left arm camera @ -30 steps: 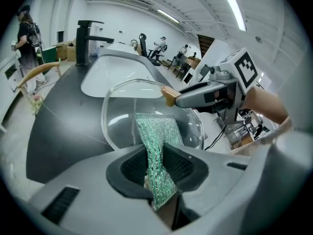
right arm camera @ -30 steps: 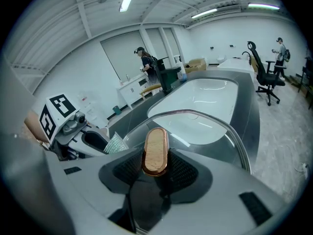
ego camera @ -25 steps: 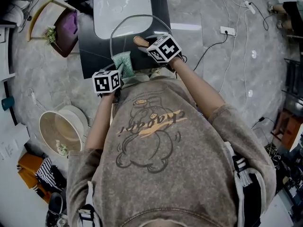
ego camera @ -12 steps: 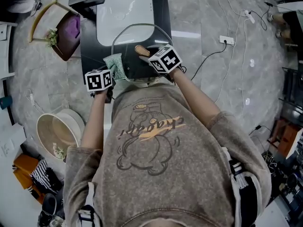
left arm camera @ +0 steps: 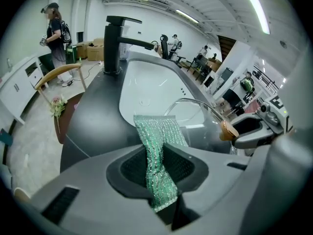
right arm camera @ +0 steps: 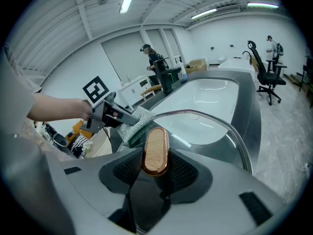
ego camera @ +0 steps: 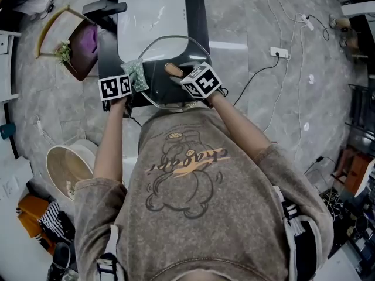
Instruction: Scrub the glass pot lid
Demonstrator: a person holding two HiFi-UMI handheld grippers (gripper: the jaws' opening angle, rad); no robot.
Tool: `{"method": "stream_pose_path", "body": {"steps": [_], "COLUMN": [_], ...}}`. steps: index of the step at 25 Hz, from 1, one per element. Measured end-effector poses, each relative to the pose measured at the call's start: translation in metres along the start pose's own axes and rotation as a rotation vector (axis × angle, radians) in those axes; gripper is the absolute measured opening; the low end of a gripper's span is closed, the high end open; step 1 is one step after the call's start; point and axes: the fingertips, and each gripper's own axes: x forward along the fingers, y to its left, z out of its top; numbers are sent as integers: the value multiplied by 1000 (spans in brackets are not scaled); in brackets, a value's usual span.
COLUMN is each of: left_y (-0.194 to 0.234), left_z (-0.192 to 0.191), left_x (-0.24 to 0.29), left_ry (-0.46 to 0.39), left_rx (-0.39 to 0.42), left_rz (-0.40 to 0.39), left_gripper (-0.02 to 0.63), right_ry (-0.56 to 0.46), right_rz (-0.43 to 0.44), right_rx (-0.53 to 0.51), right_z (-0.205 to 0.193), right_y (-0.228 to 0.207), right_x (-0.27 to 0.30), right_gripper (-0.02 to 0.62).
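The glass pot lid [ego camera: 170, 47] is held tilted over the black counter and the sink's near edge. My right gripper [ego camera: 181, 75] is shut on its wooden knob [ego camera: 173, 69]. In the right gripper view the knob [right arm camera: 155, 151] stands clamped between the jaws, with the lid's glass [right arm camera: 210, 129] beyond it. My left gripper [ego camera: 131, 82] is shut on a green scrub cloth [ego camera: 138, 74]. The cloth [left arm camera: 159, 146] sticks out past the left jaws and lies against the lid's left rim [left arm camera: 188, 104]. From the right gripper view the cloth [right arm camera: 137, 120] touches that rim.
A white sink basin [ego camera: 151, 10] with a black faucet [ego camera: 102, 6] is set in the black counter [ego camera: 112, 48]. A chair with a purple cushion [ego camera: 81, 37] stands at the left. A pale tub [ego camera: 67, 165] sits on the floor. Cables and a power strip [ego camera: 281, 38] lie at the right.
The left gripper has carried the green cloth leftward and away from the person, from the lid's near-left part to its left rim. The right gripper keeps hold of the knob.
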Motion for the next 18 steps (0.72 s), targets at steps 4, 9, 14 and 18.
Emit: {"method": "stream_pose_path", "body": {"steps": [4,9,14,18], "left_y": [2,3,-2,-12], "left_z": [19,40,60,76], "left_x": [9,19,29,39], "left_ry": [14,28,39,49], "left_rx": [36,76,111,147], "left_rz": [14,28,32,24], "left_gripper": [95,95,95,95], "right_ry": [1,2,7,8], "right_rz": [-2,2,3,-4], "right_rx": [-1,-3,-6,-9], "right_z": [0,0,-1,-1], "right_y": [-1,-1,-1,0], "right_x": [0,2,1,1], "right_gripper": [183,183,184,184]}}
